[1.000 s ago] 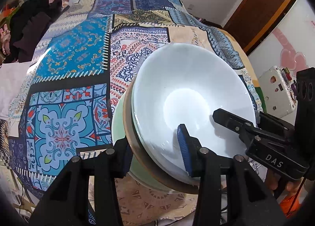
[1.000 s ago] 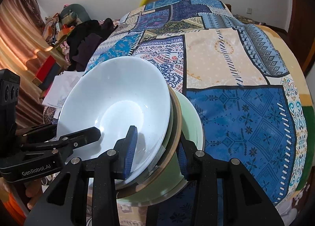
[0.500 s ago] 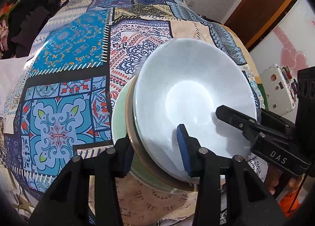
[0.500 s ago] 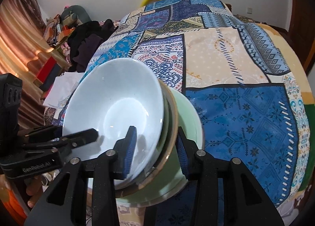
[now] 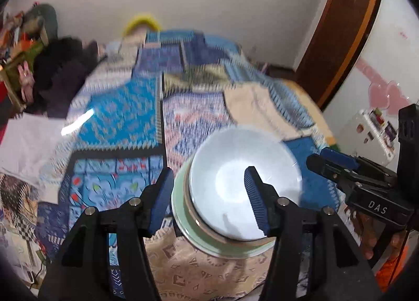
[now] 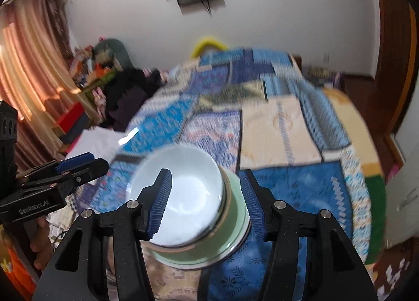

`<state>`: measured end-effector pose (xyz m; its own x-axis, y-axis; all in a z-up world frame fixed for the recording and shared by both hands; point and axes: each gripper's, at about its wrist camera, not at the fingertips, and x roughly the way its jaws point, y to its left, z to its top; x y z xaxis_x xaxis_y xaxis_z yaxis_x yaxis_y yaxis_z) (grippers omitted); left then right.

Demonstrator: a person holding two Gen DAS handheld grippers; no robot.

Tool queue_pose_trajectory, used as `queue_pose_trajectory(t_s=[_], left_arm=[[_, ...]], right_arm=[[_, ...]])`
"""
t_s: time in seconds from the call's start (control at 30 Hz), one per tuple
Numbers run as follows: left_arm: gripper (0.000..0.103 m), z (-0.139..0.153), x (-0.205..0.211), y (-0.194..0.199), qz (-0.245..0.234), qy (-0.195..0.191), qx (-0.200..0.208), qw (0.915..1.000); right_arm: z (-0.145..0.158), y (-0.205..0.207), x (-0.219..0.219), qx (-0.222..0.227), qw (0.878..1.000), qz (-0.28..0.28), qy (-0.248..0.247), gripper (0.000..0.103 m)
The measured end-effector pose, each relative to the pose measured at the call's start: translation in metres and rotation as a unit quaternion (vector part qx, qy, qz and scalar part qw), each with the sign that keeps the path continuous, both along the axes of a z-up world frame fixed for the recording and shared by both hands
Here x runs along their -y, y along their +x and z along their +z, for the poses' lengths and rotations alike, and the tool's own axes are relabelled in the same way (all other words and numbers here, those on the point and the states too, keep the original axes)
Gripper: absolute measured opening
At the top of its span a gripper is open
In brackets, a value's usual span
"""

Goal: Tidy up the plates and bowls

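**A:** Your stack sits on the bed near its front edge: a white bowl [image 5: 243,183] nested in a brown-rimmed dish [image 5: 207,225], on a pale green plate [image 5: 183,222]. Your left tongs [image 5: 207,198] are spread wide, one pad outside the stack, the other over the bowl's hollow, gripping nothing. Your right tongs [image 6: 207,201] are the same, spread around the bowl and plate rim without pinching.

**B:** So what can go wrong?

**A:** I'd judge the bed is the trouble. The patchwork cover [image 5: 117,122] is soft, so the stack may lean. If you pull away and a pad catches a rim, the bowl could tip or the whole pile slide toward the edge. Both views are blurred, so I can't tell whether any pad touches the china.

**B:** Anything in the way?

**A:** Not close by. Dark clothes [image 6: 125,94] and white paper [image 5: 28,143] lie well apart at the far left of the bed. Your two tongs are near each other, so mind them colliding.
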<state>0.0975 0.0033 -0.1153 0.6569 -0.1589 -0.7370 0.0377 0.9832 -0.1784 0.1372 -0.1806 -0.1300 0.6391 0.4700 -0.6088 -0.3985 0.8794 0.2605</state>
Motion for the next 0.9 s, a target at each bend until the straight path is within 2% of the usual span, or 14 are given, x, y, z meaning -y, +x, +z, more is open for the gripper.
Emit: queue_pose_trajectory(t_s=[0.1, 0.17, 0.2, 0.3, 0.4, 0.57, 0.63, 0.73, 0.9], left_arm=[[0.056, 0.027, 0.001, -0.015, 0.001, -0.005, 0.041, 0.9991], [0.059, 0.048, 0.003, -0.029, 0.006, -0.002, 0.078, 0.9970], [0.061, 0.053, 0.003, -0.033, 0.007, -0.001, 0.089, 0.9960], [0.068, 0.077, 0.004, -0.053, 0.012, -0.001, 0.136, 0.9906], [0.077, 0.096, 0.005, -0.071, 0.021, 0.003, 0.175, 0.9843], [0.094, 0.116, 0.005, -0.099, 0.038, 0.019, 0.233, 0.9715], [0.101, 0.121, 0.004, -0.109, 0.049, 0.025, 0.252, 0.9662], [0.103, 0.124, 0.004, -0.119, 0.061, 0.032, 0.271, 0.9601], [0.103, 0.123, 0.002, -0.127, 0.060, 0.028, 0.272, 0.9600]], right_arm=[[0.025, -0.017, 0.004, 0.042, 0.999, 0.005, 0.014, 0.055], [0.039, -0.029, 0.005, 0.074, 0.997, 0.004, 0.021, 0.065], [0.045, -0.034, 0.004, 0.088, 0.996, 0.004, 0.023, 0.066], [0.063, -0.051, 0.006, 0.128, 0.991, 0.005, 0.025, 0.067], [0.073, -0.063, 0.008, 0.154, 0.987, 0.005, 0.039, 0.080], [0.079, -0.072, 0.009, 0.177, 0.983, 0.004, 0.050, 0.088], [0.079, -0.073, 0.008, 0.181, 0.982, 0.004, 0.051, 0.091], [0.078, -0.077, 0.007, 0.188, 0.981, 0.001, 0.052, 0.100], [0.077, -0.080, 0.004, 0.195, 0.980, 0.003, 0.049, 0.102]])
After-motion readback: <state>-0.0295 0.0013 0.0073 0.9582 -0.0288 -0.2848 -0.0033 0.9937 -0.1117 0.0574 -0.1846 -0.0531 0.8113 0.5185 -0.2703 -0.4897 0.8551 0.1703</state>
